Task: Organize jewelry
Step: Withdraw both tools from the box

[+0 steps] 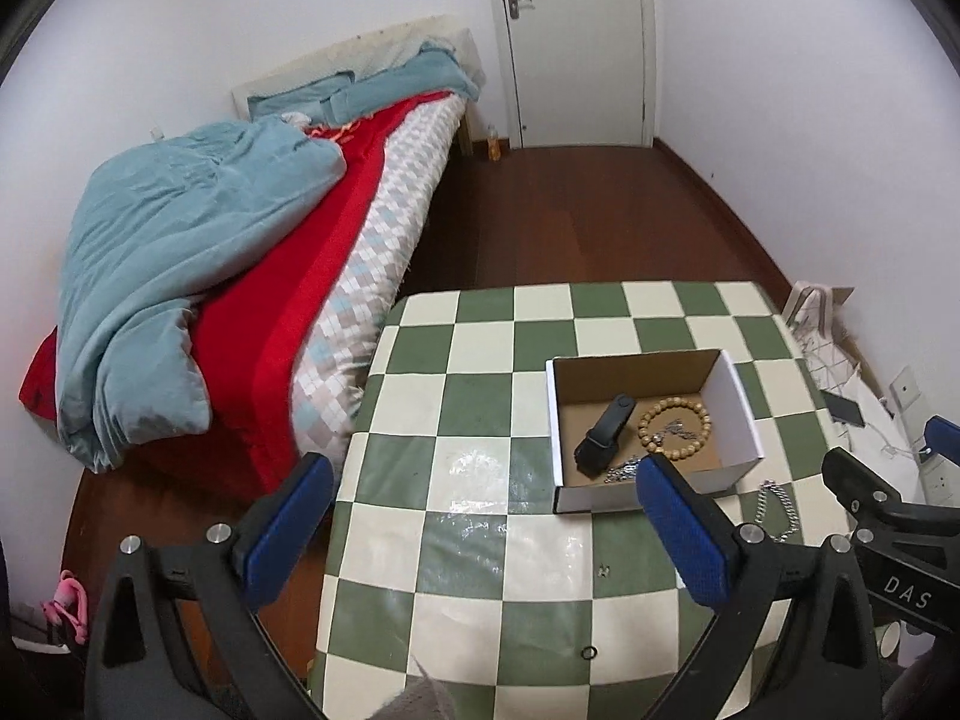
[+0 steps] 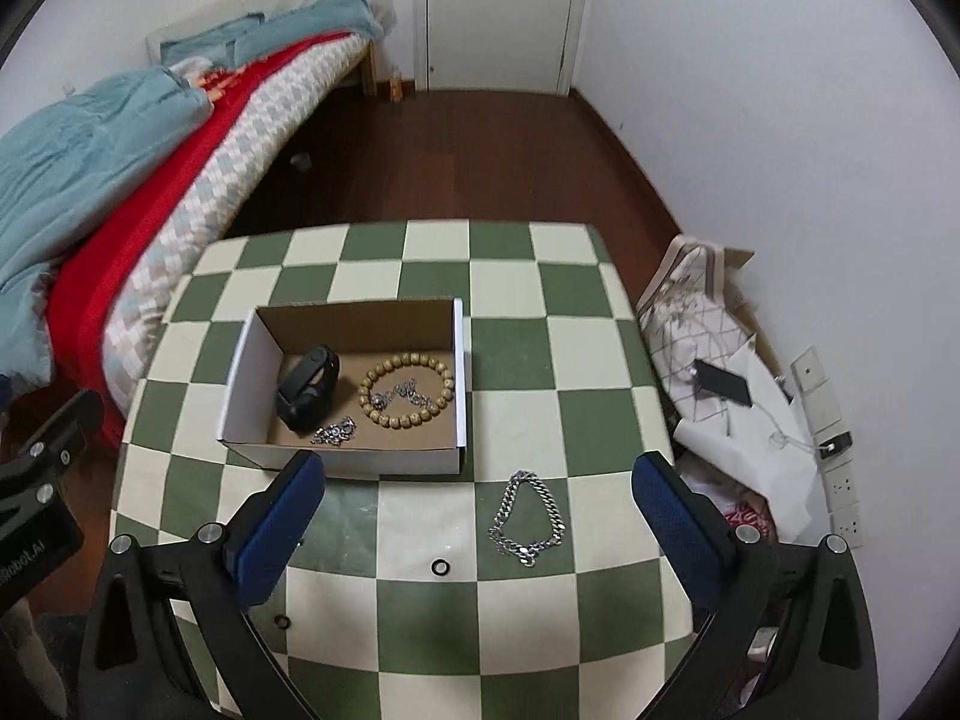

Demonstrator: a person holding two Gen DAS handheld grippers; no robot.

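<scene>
An open cardboard box (image 2: 459,372) (image 1: 741,396) stands on the green-and-cream checked table (image 2: 510,300). In it lie a black wristband (image 2: 306,390) (image 1: 603,435), a wooden bead bracelet (image 2: 405,390) (image 1: 675,423) and small silver chains (image 2: 333,435). A thick silver chain (image 2: 528,519) (image 1: 774,507) lies on the table in front of the box's right corner. Two small black rings (image 2: 440,567) (image 2: 282,621) lie nearer; one shows in the left wrist view (image 1: 588,653). My right gripper (image 2: 477,534) is open above the near table, the chain between its fingers. My left gripper (image 1: 483,531) is open and empty, left of the box.
A bed (image 1: 252,276) with blue and red bedding stands left of the table. Bags, papers and a phone (image 2: 723,384) are piled on the right by wall sockets (image 2: 840,492). A shut door (image 1: 576,42) is at the back across the wood floor.
</scene>
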